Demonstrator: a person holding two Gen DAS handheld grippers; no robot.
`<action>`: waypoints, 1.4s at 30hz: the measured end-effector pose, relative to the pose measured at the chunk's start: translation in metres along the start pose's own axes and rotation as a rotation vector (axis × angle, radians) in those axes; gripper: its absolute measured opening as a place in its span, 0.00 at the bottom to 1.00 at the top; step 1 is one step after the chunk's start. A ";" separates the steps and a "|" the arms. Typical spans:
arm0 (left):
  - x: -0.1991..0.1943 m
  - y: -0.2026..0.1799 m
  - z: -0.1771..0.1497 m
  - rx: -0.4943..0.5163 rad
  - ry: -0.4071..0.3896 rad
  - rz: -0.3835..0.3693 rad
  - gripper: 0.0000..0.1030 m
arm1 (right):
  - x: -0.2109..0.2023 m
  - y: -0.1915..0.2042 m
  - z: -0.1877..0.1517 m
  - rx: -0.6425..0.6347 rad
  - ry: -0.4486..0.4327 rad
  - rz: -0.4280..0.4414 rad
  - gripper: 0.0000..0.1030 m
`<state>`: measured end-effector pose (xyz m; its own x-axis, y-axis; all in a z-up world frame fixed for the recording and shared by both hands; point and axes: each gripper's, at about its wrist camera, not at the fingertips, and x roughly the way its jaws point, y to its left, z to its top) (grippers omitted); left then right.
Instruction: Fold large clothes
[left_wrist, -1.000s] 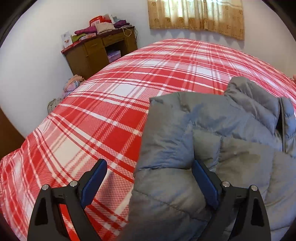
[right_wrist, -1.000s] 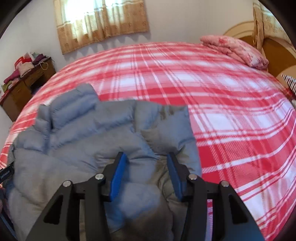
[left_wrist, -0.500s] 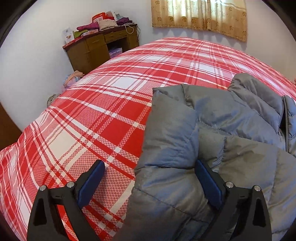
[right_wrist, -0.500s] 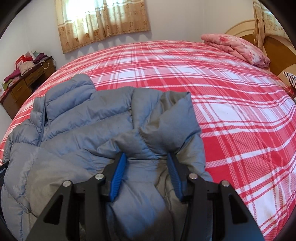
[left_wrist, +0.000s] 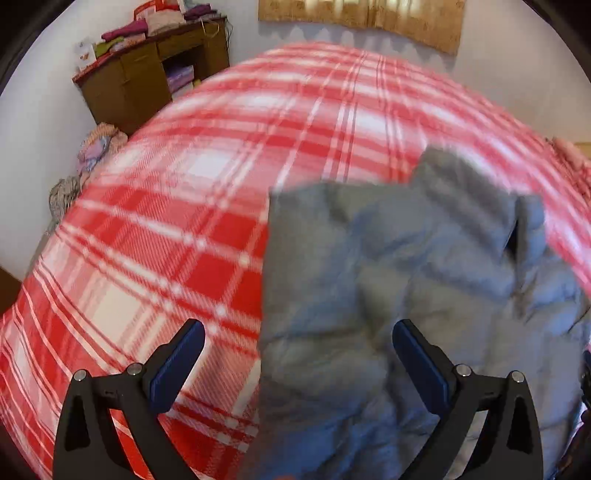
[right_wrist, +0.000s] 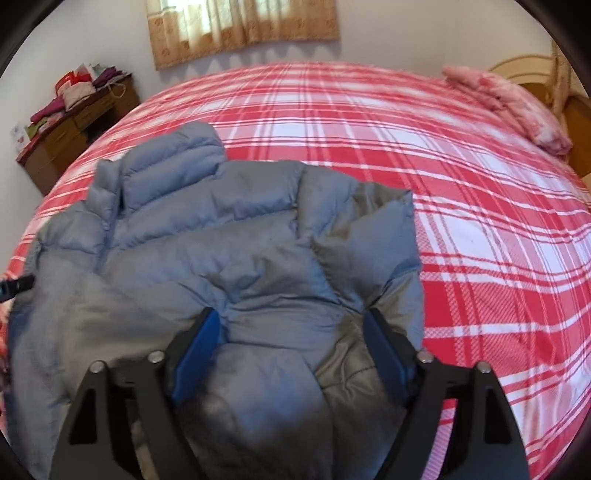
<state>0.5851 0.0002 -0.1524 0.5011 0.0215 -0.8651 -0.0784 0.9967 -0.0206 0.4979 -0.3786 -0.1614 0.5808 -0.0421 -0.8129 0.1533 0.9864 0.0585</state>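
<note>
Grey quilted fabric fills the space ahead of both our grippers: the puffer jacket (right_wrist: 229, 258) lies on the red plaid bedspread (right_wrist: 480, 192), collar end pointing away from us. Our right gripper (right_wrist: 291, 343) has its 2 blue pads (right_wrist: 195, 347) spread about a bunched fold of the jacket; whether they actually pinch it we cannot tell, since the padding swells up and hides the contact. Our left gripper (left_wrist: 295, 354) stands wide open over the jacket's left edge, its left pad above bare bedspread and its right pad over the cloth. That view is blurred. Beyond the bed, left of our grippers, a wooden desk (left_wrist: 144, 77) carries stacked clothes, partly cut off by the lens rim.
</note>
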 end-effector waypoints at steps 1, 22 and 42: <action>-0.002 -0.003 0.007 0.003 0.005 -0.016 0.99 | -0.007 -0.001 0.009 0.003 -0.001 0.003 0.87; 0.077 -0.105 0.147 -0.017 -0.077 -0.118 0.99 | 0.080 0.050 0.174 0.149 0.058 0.062 1.00; 0.052 -0.101 0.103 0.227 -0.092 -0.335 0.51 | 0.077 0.048 0.136 -0.091 0.146 0.054 0.11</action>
<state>0.7078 -0.0916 -0.1443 0.5426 -0.3104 -0.7805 0.2892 0.9414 -0.1734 0.6582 -0.3559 -0.1424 0.4627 0.0281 -0.8861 0.0481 0.9972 0.0567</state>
